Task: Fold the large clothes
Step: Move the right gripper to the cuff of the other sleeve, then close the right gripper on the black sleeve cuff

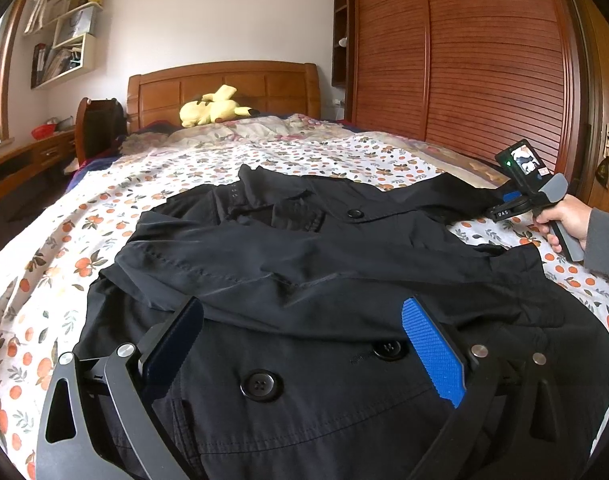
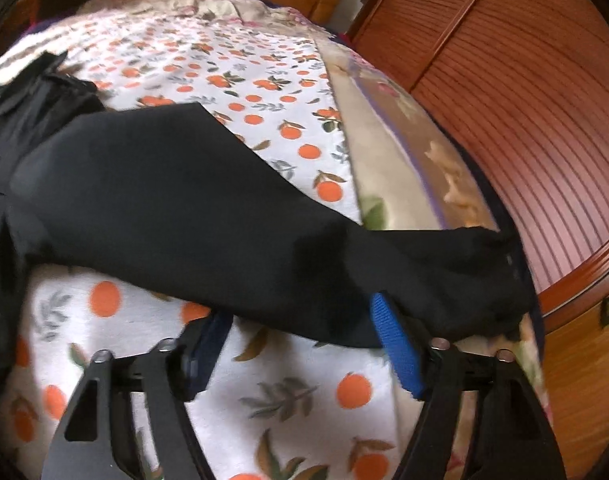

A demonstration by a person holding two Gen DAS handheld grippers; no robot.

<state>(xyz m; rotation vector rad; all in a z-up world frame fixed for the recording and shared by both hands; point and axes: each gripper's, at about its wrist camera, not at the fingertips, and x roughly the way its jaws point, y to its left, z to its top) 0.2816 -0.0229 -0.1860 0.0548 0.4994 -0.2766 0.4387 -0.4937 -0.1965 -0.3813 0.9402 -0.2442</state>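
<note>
A black button-front coat [image 1: 304, 248] lies spread on the bed's orange-print sheet [image 1: 56, 240], collar toward the headboard. My left gripper [image 1: 304, 340] hovers low over the coat's front near two buttons, its blue pads [image 1: 432, 352] wide apart and open, with only flat cloth beneath. A hand holds my right gripper [image 1: 508, 204] at the coat's far right sleeve. In the right wrist view, that sleeve [image 2: 208, 208] runs across to the bed's right edge. My right gripper [image 2: 300, 312] is open, fingertips at the sleeve's near edge, and printed sheet shows in the gap.
A yellow plush toy [image 1: 212, 110] rests by the wooden headboard [image 1: 224, 84]. A slatted wooden wardrobe [image 1: 464, 80] stands close along the bed's right side. A desk [image 1: 24, 156] and wall shelves [image 1: 64, 52] are at the left. A second quilt [image 2: 404, 168] borders the sheet's right edge.
</note>
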